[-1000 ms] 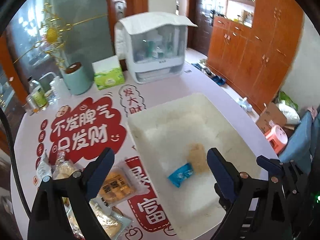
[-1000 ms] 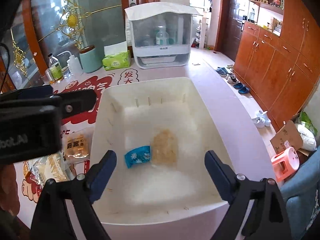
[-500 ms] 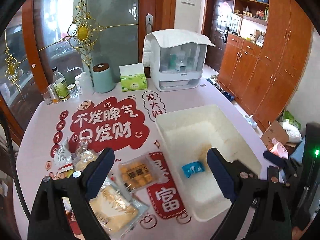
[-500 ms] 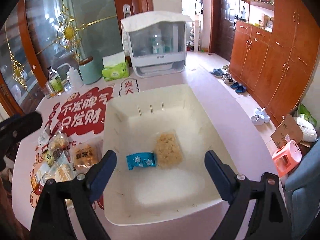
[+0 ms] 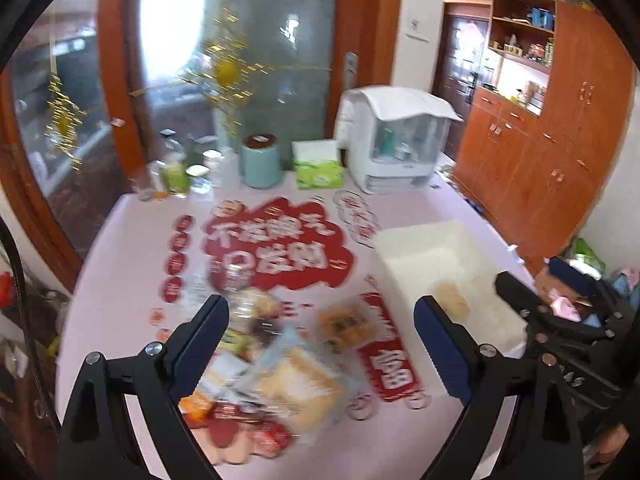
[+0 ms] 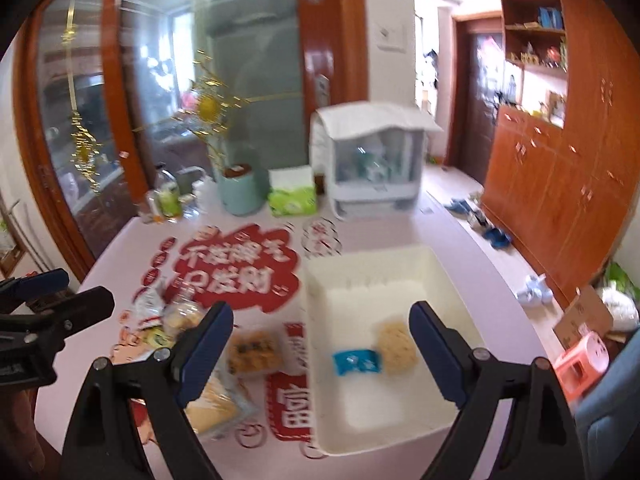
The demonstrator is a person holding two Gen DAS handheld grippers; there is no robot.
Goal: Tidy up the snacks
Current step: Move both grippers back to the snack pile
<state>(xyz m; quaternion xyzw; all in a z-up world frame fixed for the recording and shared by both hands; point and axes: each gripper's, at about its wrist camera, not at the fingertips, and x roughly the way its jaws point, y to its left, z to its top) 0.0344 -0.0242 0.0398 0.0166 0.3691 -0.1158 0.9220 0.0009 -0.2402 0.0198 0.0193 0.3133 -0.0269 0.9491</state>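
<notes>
A white bin [image 6: 368, 258] stands on the right of the pink table and holds a blue packet [image 6: 356, 362] and a beige snack [image 6: 396, 344]. Left of the bin lie loose snacks: an orange cookie packet [image 6: 256, 350], a large pale packet [image 5: 296, 380] and a blurred heap of small packets [image 5: 248, 312]. My left gripper [image 5: 322, 320] hangs open and empty above that heap. High over the bin's left rim, my right gripper [image 6: 320, 320] is open too, with nothing between its fingers. Each gripper shows at the edge of the other's view: the left gripper [image 6: 60, 292], the right gripper [image 5: 540, 282].
Along the table's far edge stand a white lidded cabinet [image 6: 372, 168], a green tissue box [image 6: 290, 198], a teal canister [image 6: 240, 192] and bottles [image 6: 164, 196]. A red printed mat [image 6: 236, 268] covers the table's middle. On the floor at right are a pink stool [image 6: 584, 364] and a cardboard box [image 6: 588, 316].
My left gripper has swung left from over the bin to over the loose snacks and risen. The right gripper has pulled up and back from the bin. Both stay open.
</notes>
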